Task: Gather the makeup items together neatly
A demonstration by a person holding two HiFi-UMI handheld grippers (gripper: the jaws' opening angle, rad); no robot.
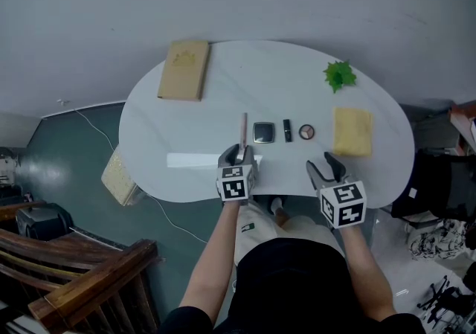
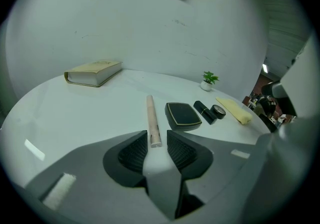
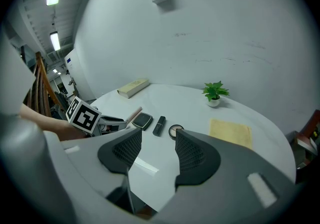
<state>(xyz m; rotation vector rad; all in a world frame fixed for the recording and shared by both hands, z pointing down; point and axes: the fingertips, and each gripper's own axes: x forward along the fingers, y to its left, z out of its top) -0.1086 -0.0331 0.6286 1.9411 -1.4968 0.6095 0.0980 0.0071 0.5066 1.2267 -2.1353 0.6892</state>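
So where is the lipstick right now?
In the head view the lipstick lies flat, between the square compact on its left and the small round pot on its right.

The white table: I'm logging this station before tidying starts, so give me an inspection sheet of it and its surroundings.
Surface: white table, glossy, no spills seen.
Job's things: beige stick, black compact, lipstick tube and round pot in a row near the front edge.
Clutter: book, small plant, yellow cloth.
Grippers: left gripper open, stick's near end between its fingers; right gripper open, empty.
Cables: white cable on the floor at left.
Surroundings: wooden furniture at lower left; grey wall behind.
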